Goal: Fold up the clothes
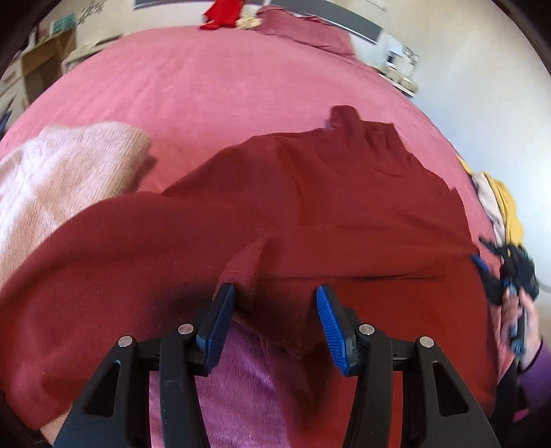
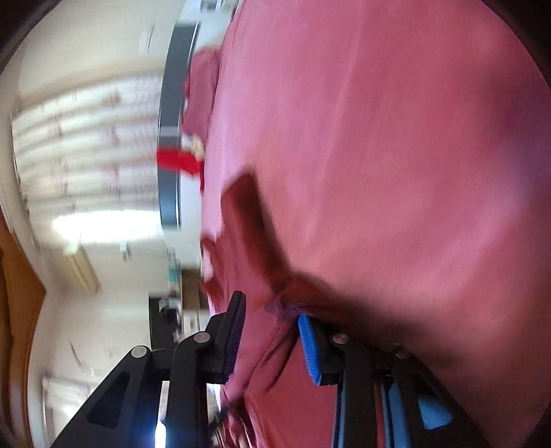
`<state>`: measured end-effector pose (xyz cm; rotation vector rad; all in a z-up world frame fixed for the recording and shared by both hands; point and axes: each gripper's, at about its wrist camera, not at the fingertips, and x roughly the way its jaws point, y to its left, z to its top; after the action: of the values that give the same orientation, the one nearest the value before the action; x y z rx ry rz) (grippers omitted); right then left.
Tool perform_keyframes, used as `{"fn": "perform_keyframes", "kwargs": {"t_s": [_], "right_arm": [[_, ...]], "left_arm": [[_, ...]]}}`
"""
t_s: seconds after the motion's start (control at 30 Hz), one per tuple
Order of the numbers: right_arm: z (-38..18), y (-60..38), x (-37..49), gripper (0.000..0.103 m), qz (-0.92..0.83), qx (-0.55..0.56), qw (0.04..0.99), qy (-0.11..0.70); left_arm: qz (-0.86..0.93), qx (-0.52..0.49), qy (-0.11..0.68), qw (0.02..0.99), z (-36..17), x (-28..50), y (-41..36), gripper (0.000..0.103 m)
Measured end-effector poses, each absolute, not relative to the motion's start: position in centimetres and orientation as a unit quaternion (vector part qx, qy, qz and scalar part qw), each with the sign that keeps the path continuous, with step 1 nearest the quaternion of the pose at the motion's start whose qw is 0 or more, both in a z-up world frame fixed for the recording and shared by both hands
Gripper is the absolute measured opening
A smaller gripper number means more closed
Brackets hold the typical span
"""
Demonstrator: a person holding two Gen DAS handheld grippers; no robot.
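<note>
Folding goes best if you clamp both hems before lifting: the shirt (image 1: 310, 193) lies spread on the bed (image 1: 206, 86), its near edge bunched between your left gripper (image 1: 275, 296) jaws, which stand apart. Right gripper (image 2: 270, 317) also gapes around cloth. No writing is readable.

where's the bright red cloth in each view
Left wrist: bright red cloth at top centre, on the bed's far end.
Right wrist: left of centre, by the dark headboard.
Shared landmark: the beige item touching it.
</note>
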<state>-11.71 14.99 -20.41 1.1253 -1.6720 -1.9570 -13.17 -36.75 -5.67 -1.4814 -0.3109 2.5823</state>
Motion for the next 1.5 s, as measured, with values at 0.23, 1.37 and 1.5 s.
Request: {"fn": "perform_keyframes", "kwargs": {"t_s": [0.23, 1.37, 1.5], "right_arm": [[-20.6, 15.5, -11.1, 0.029, -0.673, 0.400, 0.191, -0.592], [-20.2, 5.5, -6.2, 0.030, -0.624, 0.544, 0.334, -0.452], [-20.3, 5.5, -6.0, 0.028, -0.624, 0.541, 0.336, -0.453]], "left_arm": [[0.899, -0.422, -0.117, -0.021, -2.9, -10.8, -40.4, 0.052], [0.873, -0.413, -0.231, 0.119, -2.6, -9.3, -37.9, 0.002], [0.863, -0.417, -0.235, 0.160, -1.7, -7.9, -37.9, 0.002]]}}
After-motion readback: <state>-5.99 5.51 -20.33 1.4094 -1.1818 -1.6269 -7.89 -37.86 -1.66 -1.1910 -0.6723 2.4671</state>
